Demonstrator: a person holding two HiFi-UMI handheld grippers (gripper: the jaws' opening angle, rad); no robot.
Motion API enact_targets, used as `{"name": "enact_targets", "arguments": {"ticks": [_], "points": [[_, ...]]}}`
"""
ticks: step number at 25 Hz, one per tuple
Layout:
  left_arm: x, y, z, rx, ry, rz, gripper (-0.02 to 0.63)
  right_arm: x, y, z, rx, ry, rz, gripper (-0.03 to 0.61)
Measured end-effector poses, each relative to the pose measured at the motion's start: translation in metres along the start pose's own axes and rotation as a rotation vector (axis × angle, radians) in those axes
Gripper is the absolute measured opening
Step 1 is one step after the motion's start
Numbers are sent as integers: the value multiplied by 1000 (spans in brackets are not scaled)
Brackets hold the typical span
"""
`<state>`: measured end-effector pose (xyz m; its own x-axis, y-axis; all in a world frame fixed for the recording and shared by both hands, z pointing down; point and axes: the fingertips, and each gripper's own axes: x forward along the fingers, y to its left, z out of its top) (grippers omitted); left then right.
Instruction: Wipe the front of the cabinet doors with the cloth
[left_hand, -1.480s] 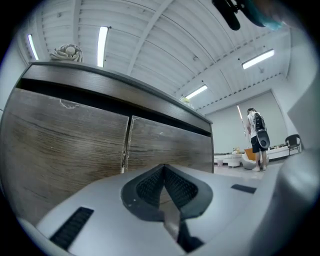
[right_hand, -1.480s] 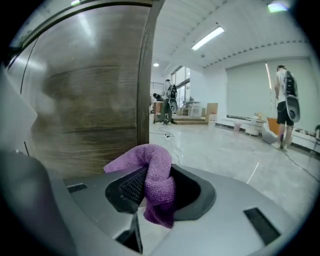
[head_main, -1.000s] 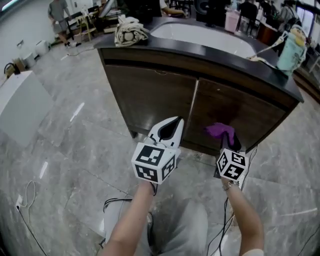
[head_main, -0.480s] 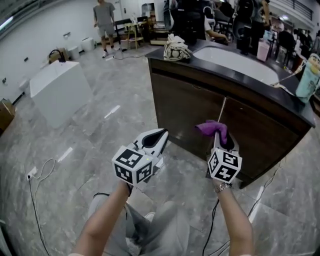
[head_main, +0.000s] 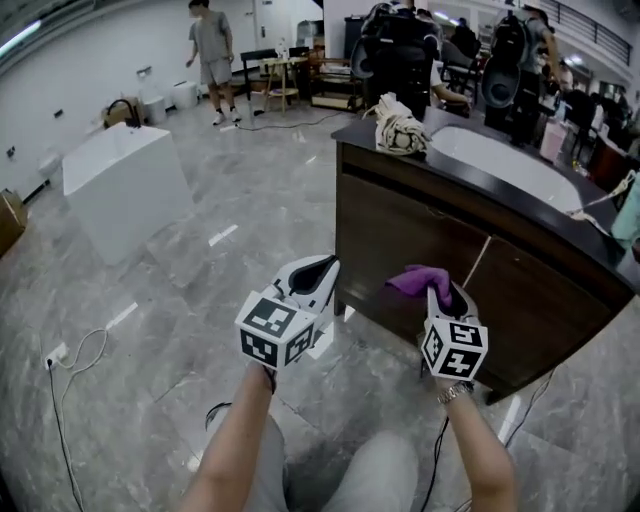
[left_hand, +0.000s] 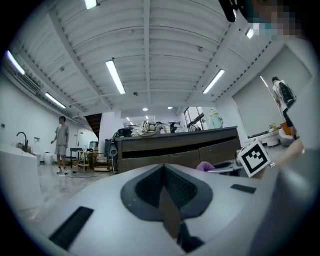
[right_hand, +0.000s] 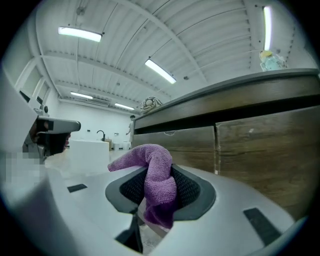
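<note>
The dark wood cabinet (head_main: 420, 265) with two doors stands under a black counter (head_main: 520, 205) ahead of me on the right. My right gripper (head_main: 440, 292) is shut on a purple cloth (head_main: 418, 279), which hangs just in front of the left door (right_hand: 172, 145), a short way off it. In the right gripper view the cloth (right_hand: 156, 182) bulges out between the jaws. My left gripper (head_main: 316, 270) is shut with nothing in it, left of the cabinet's corner; its closed jaws show in the left gripper view (left_hand: 165, 192).
A bundled cream cloth (head_main: 398, 127) lies on the counter's far left end. A white box (head_main: 125, 190) stands on the marble floor to the left. A person (head_main: 212, 40) and chairs are far back. Cables (head_main: 75, 360) trail on the floor near my left.
My view has swung left and back, so the cabinet now sits further right. Both grippers stay shut, and the cloth has stayed in the right one.
</note>
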<state>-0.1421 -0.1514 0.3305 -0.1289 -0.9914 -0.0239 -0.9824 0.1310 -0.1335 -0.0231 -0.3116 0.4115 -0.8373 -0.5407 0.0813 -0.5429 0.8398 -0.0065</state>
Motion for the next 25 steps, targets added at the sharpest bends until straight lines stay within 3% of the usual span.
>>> {"name": "enact_targets", "arguments": {"ticks": [4, 8, 10, 13, 19, 25], "points": [[28, 32, -17, -85, -32, 22, 6, 39, 17, 19, -1, 0, -10, 135], [57, 40, -29, -212, -98, -31, 6, 80, 40, 28, 12, 11, -17, 135], [71, 41, -33, -191, -111, -61, 6, 99, 53, 36, -14, 10, -21, 137], [82, 67, -39, -108, -107, -39, 6, 136, 80, 57, -3, -27, -4, 136], [74, 131, -48, -143, -117, 78, 6, 198, 129, 80, -13, -21, 13, 135], [65, 160, -56, -168, -119, 134, 6, 236, 157, 91, -50, -25, 4, 135]]}}
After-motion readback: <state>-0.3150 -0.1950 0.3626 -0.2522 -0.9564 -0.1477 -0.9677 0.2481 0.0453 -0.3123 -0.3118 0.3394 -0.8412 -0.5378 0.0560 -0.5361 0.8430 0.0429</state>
